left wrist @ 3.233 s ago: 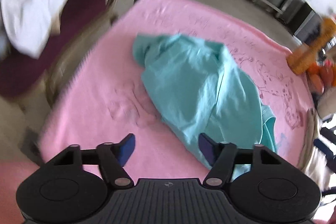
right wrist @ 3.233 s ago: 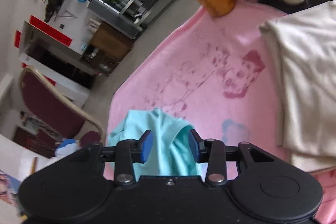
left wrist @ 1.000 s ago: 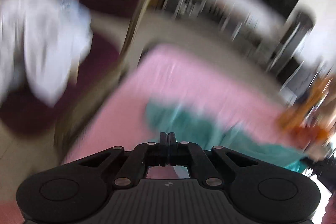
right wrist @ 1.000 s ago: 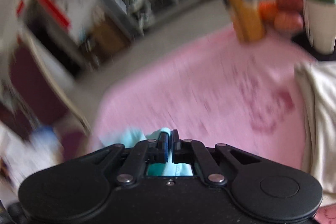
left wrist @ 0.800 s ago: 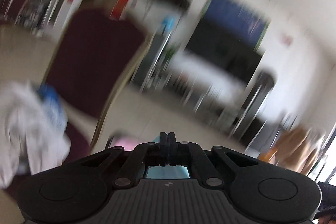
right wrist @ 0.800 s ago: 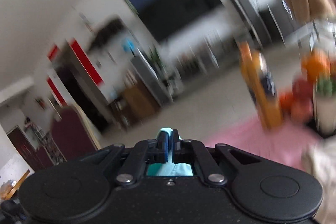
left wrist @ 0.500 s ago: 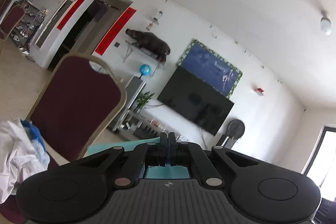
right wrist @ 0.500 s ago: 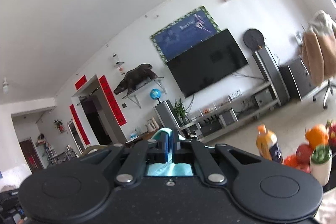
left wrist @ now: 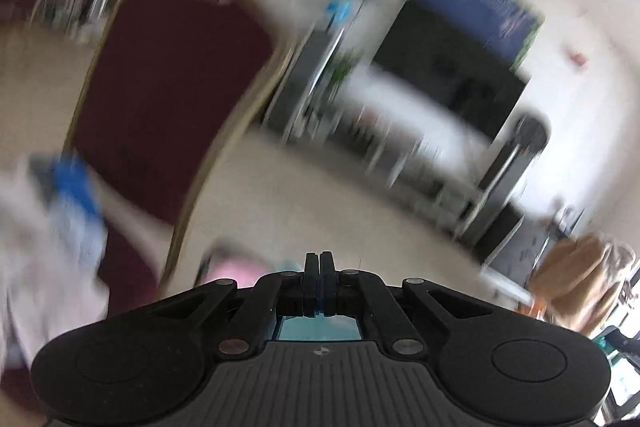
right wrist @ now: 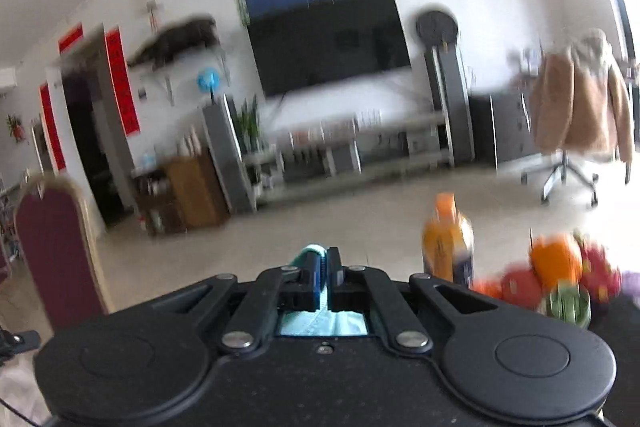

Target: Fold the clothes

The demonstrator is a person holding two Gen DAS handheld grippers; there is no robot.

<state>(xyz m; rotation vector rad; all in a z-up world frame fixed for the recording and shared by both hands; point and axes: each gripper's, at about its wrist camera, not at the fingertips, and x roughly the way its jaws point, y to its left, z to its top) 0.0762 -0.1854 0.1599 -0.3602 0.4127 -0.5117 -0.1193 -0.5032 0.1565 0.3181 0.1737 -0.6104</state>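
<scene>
My left gripper [left wrist: 320,263] is shut on the teal garment [left wrist: 318,329], which shows only as a small patch behind the closed jaws. My right gripper [right wrist: 323,259] is also shut on the teal garment [right wrist: 322,323], with a hem edge poking up between the fingers. Both grippers are raised and point out into the room. A corner of the pink cloth [left wrist: 234,273] shows low in the blurred left wrist view. The rest of the garment hangs out of sight below.
A maroon chair [left wrist: 168,99] stands at left with white and blue clothes [left wrist: 60,227] on its seat. An orange bottle [right wrist: 448,243] and fruit [right wrist: 556,267] sit at the right. A TV [right wrist: 328,43] and cabinets line the far wall.
Both grippers closed on the teal garment and lifted it off the pink cloth. In the last half second both views tilt back downward, the left one with strong blur.
</scene>
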